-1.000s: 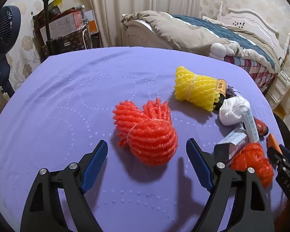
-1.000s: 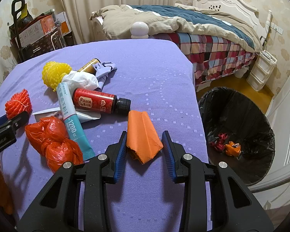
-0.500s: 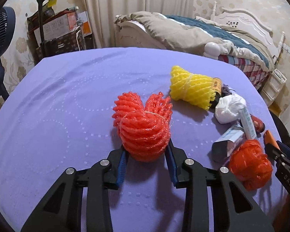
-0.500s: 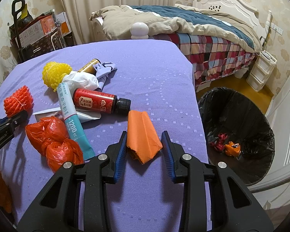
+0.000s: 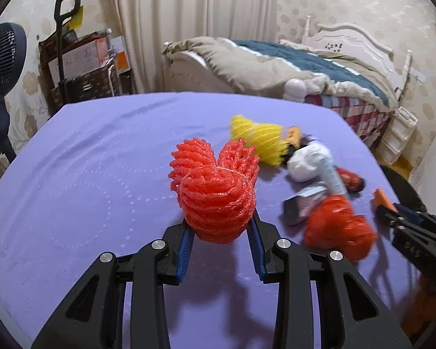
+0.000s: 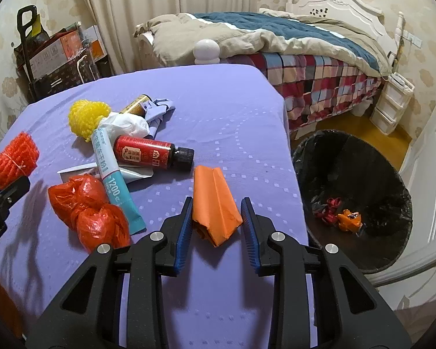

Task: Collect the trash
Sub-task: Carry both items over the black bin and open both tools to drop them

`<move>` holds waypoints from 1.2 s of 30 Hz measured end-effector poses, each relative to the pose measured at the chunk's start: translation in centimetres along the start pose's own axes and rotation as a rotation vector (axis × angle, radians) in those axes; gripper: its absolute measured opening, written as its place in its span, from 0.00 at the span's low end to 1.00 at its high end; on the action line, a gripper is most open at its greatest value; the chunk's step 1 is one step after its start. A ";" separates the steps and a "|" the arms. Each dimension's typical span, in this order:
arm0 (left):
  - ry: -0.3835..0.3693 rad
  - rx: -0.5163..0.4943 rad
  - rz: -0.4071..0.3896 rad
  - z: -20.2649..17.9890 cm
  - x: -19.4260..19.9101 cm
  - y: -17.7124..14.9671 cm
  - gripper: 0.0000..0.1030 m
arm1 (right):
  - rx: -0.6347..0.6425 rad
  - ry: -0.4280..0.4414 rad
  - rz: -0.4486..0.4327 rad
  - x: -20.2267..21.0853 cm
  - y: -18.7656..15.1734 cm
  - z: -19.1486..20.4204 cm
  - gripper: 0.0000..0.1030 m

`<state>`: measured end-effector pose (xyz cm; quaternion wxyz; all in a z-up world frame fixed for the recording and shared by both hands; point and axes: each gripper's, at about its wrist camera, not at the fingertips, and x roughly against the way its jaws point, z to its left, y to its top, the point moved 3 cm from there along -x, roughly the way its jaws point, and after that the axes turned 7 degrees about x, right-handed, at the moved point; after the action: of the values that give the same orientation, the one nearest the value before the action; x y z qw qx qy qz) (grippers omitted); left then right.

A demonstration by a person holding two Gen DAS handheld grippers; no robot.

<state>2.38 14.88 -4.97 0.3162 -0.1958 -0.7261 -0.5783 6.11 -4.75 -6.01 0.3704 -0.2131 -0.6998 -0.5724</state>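
Observation:
My left gripper (image 5: pixel 220 226) is shut on a red foam net (image 5: pixel 215 192) and holds it a little above the purple table (image 5: pixel 87 174); the net also shows in the right wrist view (image 6: pixel 14 157). My right gripper (image 6: pixel 217 221) is shut on a folded orange paper (image 6: pixel 215 203) near the table's right edge. A black trash bin (image 6: pixel 360 174) stands on the floor to the right, with a few scraps inside.
On the table lie a yellow foam net (image 6: pixel 87 116), a white crumpled tissue (image 6: pixel 125 125), a red bottle (image 6: pixel 148 151), a teal tube (image 6: pixel 110 174), a crumpled red plastic bag (image 6: pixel 87 209) and a lilac glove (image 6: pixel 160 110). A bed (image 6: pixel 276 43) stands behind.
My left gripper closed on the red foam net and lifted it, tilting upward. My right gripper stays shut on the orange paper and has barely moved.

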 end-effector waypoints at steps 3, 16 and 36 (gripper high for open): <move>-0.031 -0.018 -0.011 -1.3 0.5 0.2 0.34 | -0.009 -0.007 -0.009 0.6 -0.1 -0.6 0.31; -0.204 -0.174 -0.020 -12.1 0.5 0.4 0.34 | -0.133 -0.135 -0.062 3.7 -0.9 -9.0 0.31; -0.288 -0.342 0.037 -26.2 -5.0 0.2 0.34 | -0.294 -0.239 -0.022 0.7 -2.6 -20.0 0.31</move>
<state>12.20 -9.91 -4.81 0.1820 -0.3405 -0.6513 -0.6533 9.26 -24.64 -5.77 0.2432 -0.3238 -0.6498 -0.6432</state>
